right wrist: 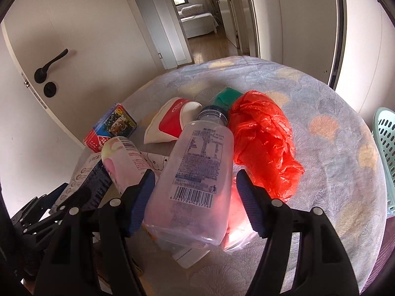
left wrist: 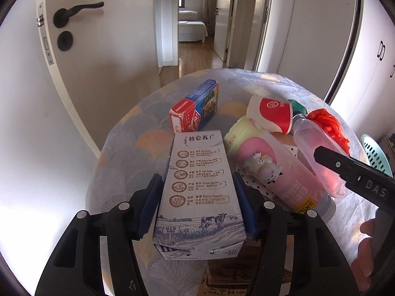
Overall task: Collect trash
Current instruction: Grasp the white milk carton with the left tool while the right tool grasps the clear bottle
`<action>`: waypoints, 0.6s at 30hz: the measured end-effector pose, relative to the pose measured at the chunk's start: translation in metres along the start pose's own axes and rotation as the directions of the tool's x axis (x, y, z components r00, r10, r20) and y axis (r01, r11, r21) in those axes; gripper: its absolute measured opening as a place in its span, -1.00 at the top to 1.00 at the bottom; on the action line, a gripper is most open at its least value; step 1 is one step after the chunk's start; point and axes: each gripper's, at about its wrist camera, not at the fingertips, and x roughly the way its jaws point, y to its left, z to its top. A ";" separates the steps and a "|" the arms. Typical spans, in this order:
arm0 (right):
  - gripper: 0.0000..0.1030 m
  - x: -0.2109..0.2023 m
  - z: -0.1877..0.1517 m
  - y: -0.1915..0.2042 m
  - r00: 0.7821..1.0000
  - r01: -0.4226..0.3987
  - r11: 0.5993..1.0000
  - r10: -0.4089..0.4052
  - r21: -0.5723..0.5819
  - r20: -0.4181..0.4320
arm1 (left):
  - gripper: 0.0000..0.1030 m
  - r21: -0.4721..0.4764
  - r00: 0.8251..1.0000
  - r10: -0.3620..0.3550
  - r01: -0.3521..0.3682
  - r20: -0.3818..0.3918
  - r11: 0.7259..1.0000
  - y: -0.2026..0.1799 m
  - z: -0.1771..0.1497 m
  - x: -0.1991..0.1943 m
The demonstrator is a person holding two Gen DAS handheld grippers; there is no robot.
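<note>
Left tool (left wrist: 197, 204) has its blue pads pressed against both sides of the milk carton (left wrist: 197, 192), which lies lengthwise between them on the table (right wrist: 321, 98). My right tool (right wrist: 195, 197) sits spread around the clear plastic bottle (right wrist: 197, 162): the left pad touches its side, while I see a gap between the bottle and the right pad. That bottle lies on its side with its dark cap pointing away from me; I can't tell whether anything is in it.

Working down in size, the table wears a pale fan-patterned cloth. At its right edge stands a mint green perforated basket (right wrist: 387, 153); its inside is out of my view. A crumpled red plastic bag (right wrist: 264, 143) lies just beside the bottle. A pink and yellow bottle (left wrist: 266, 170) lies between carton and clear bottle. Farther back lie a squashed red and white paper cup (left wrist: 269, 116), a red and blue box (left wrist: 197, 108) and a small green wrapper (right wrist: 227, 96).
</note>
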 end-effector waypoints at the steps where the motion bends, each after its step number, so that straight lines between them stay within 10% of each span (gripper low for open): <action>1: -0.25 0.004 0.000 -0.001 1.000 -0.008 1.000 0.008 0.005 -0.002 | -0.07 -0.002 1.000 -0.004 0.004 0.003 1.000 0.001 0.000 -0.002; 18: -0.01 -0.042 -0.009 -0.027 0.992 -0.063 0.998 0.062 0.007 0.111 | -0.06 0.008 0.959 -0.165 0.167 0.231 0.986 -0.020 0.006 -0.076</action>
